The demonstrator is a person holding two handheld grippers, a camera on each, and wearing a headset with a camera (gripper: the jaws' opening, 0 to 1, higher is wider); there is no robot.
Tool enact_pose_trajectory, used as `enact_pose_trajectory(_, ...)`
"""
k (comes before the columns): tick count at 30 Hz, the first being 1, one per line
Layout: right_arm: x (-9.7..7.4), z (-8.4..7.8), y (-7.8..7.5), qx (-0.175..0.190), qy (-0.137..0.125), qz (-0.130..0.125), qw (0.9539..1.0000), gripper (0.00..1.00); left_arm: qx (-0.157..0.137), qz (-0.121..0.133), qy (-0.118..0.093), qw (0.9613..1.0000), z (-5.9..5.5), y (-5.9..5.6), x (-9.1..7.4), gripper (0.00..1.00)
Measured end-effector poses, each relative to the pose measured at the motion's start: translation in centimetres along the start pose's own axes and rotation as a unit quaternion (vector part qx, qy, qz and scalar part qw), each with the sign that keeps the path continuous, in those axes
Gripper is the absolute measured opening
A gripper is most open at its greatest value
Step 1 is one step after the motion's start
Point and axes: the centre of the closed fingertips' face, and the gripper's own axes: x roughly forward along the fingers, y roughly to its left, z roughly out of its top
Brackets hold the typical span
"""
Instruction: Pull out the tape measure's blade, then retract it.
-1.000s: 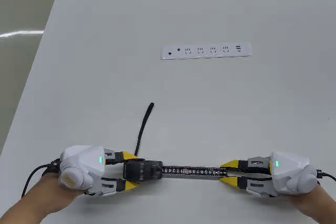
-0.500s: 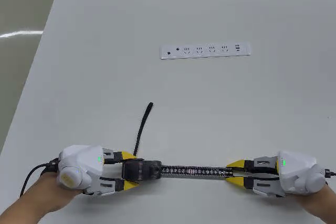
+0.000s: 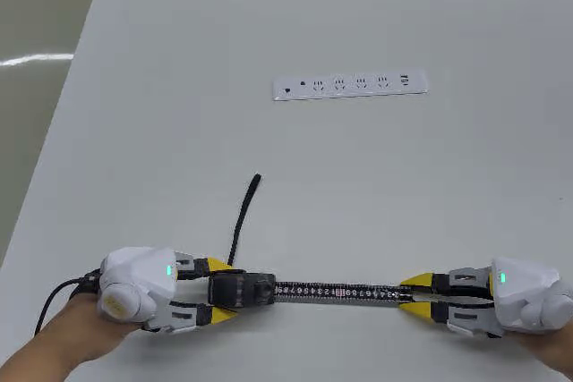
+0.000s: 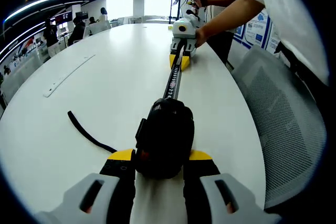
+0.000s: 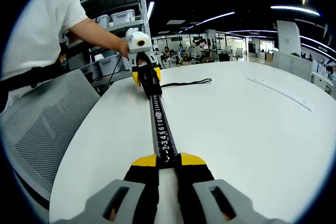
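Observation:
The black tape measure case (image 3: 241, 290) sits at the near edge of the white table, held between the yellow-tipped jaws of my left gripper (image 3: 218, 290), which is shut on it. In the left gripper view the case (image 4: 164, 136) lies between the jaws of the left gripper (image 4: 160, 157). The dark numbered blade (image 3: 338, 292) runs right from the case to my right gripper (image 3: 414, 293), which is shut on its end. In the right gripper view the blade (image 5: 159, 124) stretches from the right gripper (image 5: 164, 162) to the case (image 5: 149, 87). A black wrist strap (image 3: 244, 217) trails from the case.
A white power strip (image 3: 349, 86) lies flat on the table (image 3: 269, 24) further back. The table's left edge drops to a grey floor (image 3: 36, 60). A grey mesh chair (image 4: 283, 124) stands beside the near edge, and other people stand far off.
My right gripper has moved further right with the blade's end, so more blade shows between the two grippers. The left gripper and the case have stayed put.

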Motion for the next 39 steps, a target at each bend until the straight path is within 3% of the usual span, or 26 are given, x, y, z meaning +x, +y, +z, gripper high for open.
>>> enact_pose_trajectory(39,-3.5,-1.5,-0.6,0.012,0.005,-0.014,0.9998,0.11,-0.003,0.002,0.009,1.0,-0.1,0.0,0.0,0.31)
